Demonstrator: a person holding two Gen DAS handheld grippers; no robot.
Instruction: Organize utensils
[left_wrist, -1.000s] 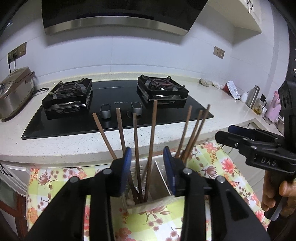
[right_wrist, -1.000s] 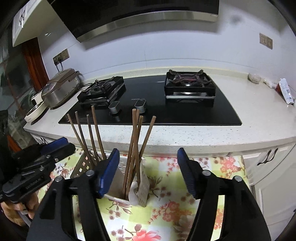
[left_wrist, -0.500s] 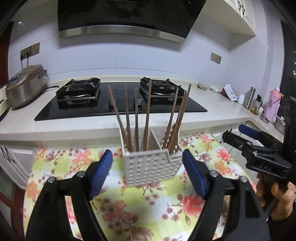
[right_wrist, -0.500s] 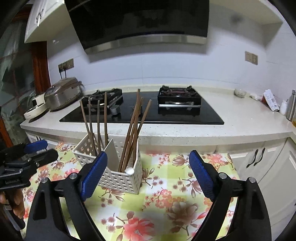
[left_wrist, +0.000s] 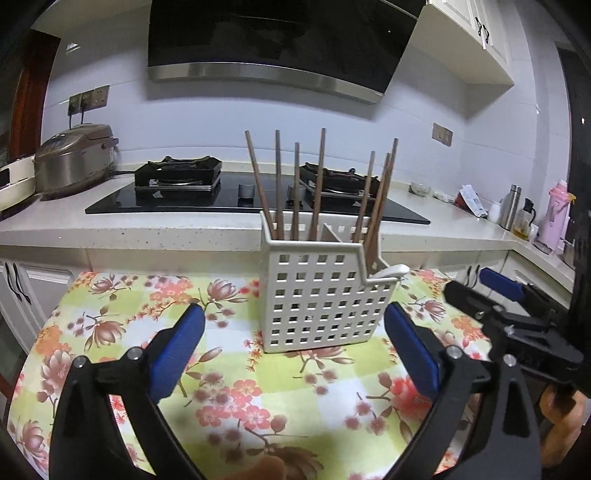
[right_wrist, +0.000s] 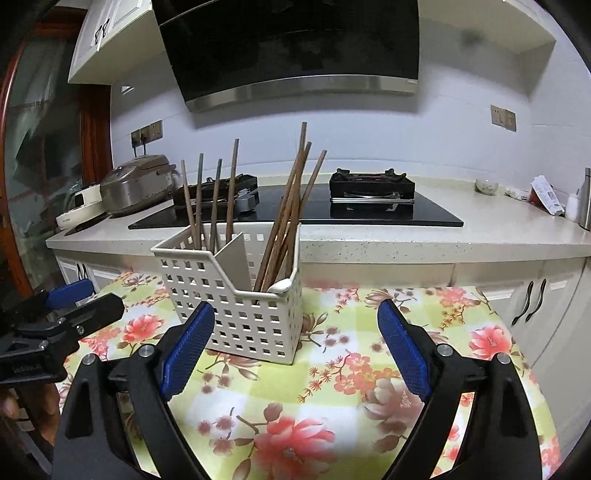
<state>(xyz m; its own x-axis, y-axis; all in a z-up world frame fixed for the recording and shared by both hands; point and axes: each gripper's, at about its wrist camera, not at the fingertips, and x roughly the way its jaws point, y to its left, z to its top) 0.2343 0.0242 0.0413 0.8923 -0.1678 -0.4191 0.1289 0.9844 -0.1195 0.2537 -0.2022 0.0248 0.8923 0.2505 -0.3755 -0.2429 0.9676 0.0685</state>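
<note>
Both grippers, left (left_wrist: 293, 349) and right (right_wrist: 295, 350), backed off basket (left_wrist: 317, 299), seemingly empty.

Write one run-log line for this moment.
left gripper: open | right gripper: open | chopsticks: in basket | basket: on tablecloth

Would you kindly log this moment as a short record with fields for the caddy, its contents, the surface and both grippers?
caddy: white perforated caddy, upright on the tablecloth, divider down the middle
left compartment: four chopsticks, standing apart
right compartment: a leaning bundle of chopsticks and a white spoon
left gripper: open, empty, short of the caddy
right gripper: open, empty, short of the caddy
behind: counter with hob
</note>
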